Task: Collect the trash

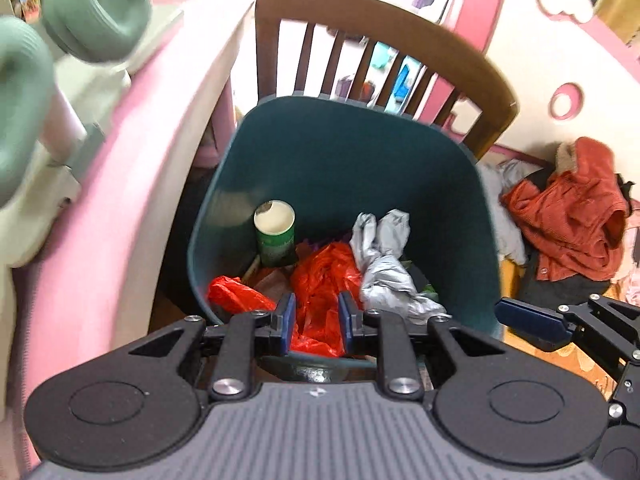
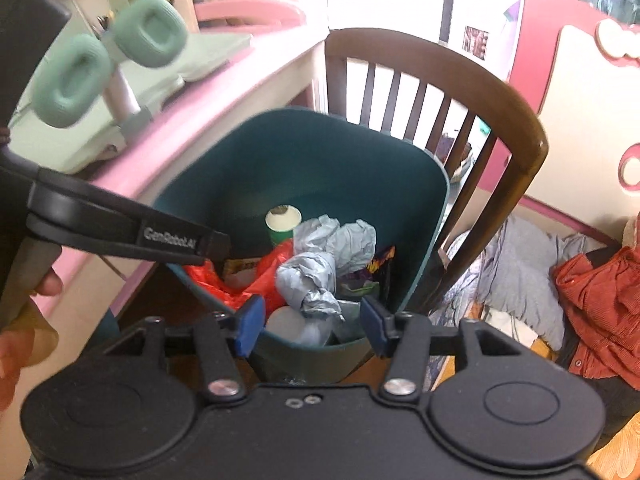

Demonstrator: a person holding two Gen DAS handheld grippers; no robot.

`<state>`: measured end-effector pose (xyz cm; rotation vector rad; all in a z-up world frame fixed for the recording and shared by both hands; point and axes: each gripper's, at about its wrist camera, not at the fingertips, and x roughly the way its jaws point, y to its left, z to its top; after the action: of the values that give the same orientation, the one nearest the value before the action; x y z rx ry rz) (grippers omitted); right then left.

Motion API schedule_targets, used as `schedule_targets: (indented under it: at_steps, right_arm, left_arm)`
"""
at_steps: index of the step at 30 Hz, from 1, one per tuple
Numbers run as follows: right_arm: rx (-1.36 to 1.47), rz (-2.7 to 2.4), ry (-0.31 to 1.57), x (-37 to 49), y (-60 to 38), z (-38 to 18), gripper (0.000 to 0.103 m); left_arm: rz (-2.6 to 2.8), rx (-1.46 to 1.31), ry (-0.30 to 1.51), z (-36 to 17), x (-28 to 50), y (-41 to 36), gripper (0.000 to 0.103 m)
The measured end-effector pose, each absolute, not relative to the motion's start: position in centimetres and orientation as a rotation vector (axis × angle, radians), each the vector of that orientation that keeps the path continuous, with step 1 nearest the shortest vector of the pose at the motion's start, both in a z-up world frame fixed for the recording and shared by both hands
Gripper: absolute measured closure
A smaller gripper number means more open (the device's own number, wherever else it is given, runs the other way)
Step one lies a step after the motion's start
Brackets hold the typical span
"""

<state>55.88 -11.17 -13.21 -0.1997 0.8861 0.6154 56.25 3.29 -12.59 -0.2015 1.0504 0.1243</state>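
Though half full, teal bin (image 1: 340,160) w/ crumpled trash (image 1: 384,264).

Black linkage grippers (image 2: 312,322), blue pads (image 2: 250,320), silver screws (image 2: 224,389), ribbed grey top (image 1: 320,432), white "GenRobot.AI" lettering on one side.

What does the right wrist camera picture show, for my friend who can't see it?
A dark teal trash bin holds crumpled grey paper, a red plastic bag and a green paper cup. The right gripper hangs open and empty above it, before a wooden chair.
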Motion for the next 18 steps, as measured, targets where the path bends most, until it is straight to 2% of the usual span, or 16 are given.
schedule_targets:
  at_steps: [9,12,18]
  right_arm:
    - [-0.130,0.664,0.775,51.6,-12.7,-8.0,0.047]
    - [-0.113,0.669,0.734,49.9,-13.3,-6.2,0.046]
    - [-0.073,0.679,0.665,46.7,-15.0,-3.1,0.041]
  left_arm:
    - [0.093,-0.187,0.926,-6.3,50.7,3.2,0.081]
    - [0.086,-0.174,0.884,-4.4,48.6,2.9,0.074]
    - [0.067,-0.159,0.827,-1.6,44.5,2.2,0.074]
